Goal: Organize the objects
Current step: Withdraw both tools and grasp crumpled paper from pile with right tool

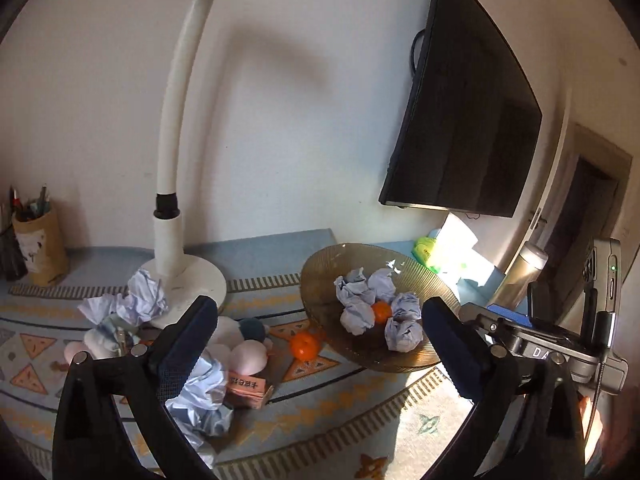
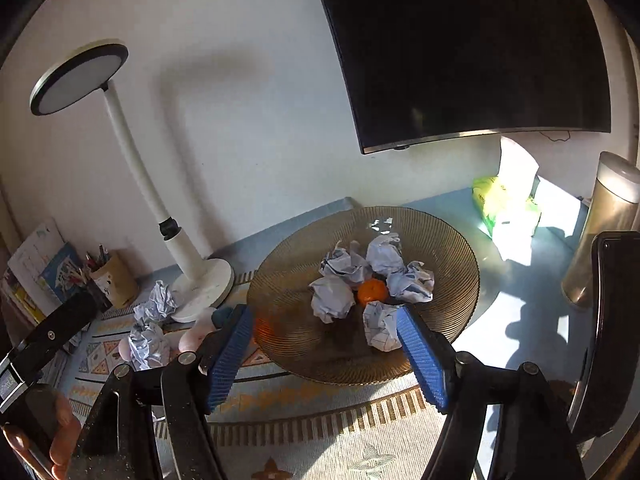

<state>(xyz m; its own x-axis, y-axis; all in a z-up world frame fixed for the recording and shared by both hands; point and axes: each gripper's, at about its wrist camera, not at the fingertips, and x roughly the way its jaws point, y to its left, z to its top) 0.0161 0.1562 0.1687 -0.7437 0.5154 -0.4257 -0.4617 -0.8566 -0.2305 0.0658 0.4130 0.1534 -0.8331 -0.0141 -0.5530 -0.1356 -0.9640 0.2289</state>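
Both claws stood wide and empty: left claw (image 1: pixel 316 344) above the counter (image 1: pixel 340 412) clutter, right claw (image 2: pixel 326 346) at the bowl (image 2: pixel 280 300). Five paper balls (image 2: pixel 332 300) and one orange (image 2: pixel 372 291) lay gathered inside, evidently sorted; another orange (image 1: pixel 305 345) remained outside, beside its rim.

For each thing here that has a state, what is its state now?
Left gripper: open, holding nothing.
Right gripper: open, holding nothing.
Glass bowl: upright, holds five paper balls and one tangerine.
Tangerine in bowl: among the paper balls.
Tangerine on mat: outside the bowl.
Desk lamp: off.
Monitor: dark.
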